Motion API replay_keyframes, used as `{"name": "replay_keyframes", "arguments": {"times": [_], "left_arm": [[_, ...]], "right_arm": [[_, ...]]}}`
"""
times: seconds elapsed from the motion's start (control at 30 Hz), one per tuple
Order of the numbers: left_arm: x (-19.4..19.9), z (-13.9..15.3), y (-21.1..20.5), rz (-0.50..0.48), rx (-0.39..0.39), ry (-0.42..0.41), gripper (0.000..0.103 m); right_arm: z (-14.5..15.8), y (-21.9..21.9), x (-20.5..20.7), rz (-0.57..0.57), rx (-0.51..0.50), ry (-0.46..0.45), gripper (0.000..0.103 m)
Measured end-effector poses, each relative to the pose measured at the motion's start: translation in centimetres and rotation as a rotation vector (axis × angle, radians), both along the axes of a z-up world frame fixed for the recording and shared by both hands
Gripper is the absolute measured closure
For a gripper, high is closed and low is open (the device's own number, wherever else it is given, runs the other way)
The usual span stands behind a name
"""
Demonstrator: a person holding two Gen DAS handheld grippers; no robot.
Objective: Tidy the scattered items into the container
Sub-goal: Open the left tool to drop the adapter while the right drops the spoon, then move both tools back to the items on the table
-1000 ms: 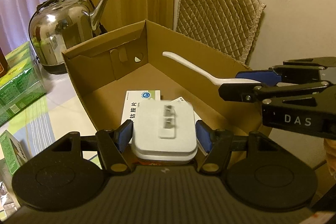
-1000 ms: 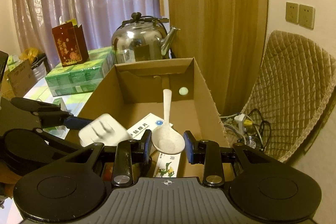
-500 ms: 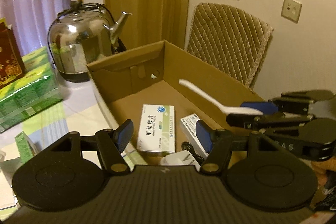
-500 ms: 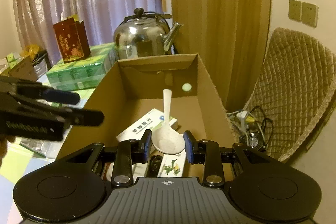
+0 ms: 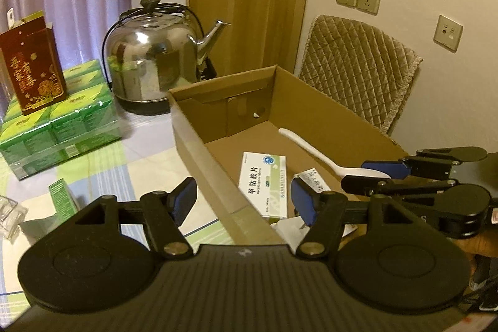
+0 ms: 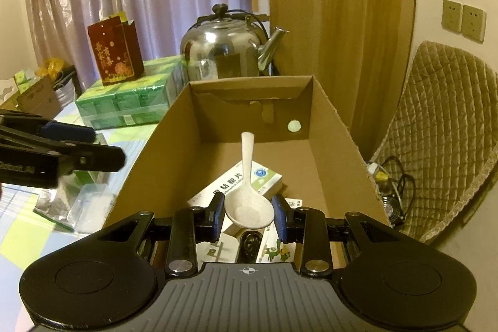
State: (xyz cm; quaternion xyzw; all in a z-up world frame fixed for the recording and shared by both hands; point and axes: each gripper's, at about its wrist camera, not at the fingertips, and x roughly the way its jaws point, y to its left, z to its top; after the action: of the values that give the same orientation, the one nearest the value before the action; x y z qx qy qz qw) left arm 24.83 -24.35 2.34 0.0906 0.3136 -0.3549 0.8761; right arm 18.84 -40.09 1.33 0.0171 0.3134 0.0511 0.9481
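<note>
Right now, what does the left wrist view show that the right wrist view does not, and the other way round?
Only the left wrist view shows the open, empty left gripper from behind and the single wall switch. Only the right wrist view shows the spoon's bowl clamped in the right gripper, the cables on the floor and a frog-printed box. Both show the cardboard box, white spoon, medicine box and kettle.
</note>
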Motion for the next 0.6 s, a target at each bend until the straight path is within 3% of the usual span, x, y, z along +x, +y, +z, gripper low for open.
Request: {"name": "replay_keyframes", "arguments": {"times": [0.13,0.37,0.6], "left_arm": [[0.2,0.1,1.1,0.021,-0.008,0.005,0.039],[0.7,0.4,3.2,0.062,-0.018,0.007,0.036],[0.9,0.2,6.3,0.105,-0.007,0.008,0.036]], "right_arm": [[-0.1,-0.1,0.4,-0.01,0.021,0.004,0.069],[1.2,-0.9,-0.3,-0.075,0.056,-0.069,0.059],[2.3,0.4,-0.3,-0.063,0.079,-0.105,0.056]]}}
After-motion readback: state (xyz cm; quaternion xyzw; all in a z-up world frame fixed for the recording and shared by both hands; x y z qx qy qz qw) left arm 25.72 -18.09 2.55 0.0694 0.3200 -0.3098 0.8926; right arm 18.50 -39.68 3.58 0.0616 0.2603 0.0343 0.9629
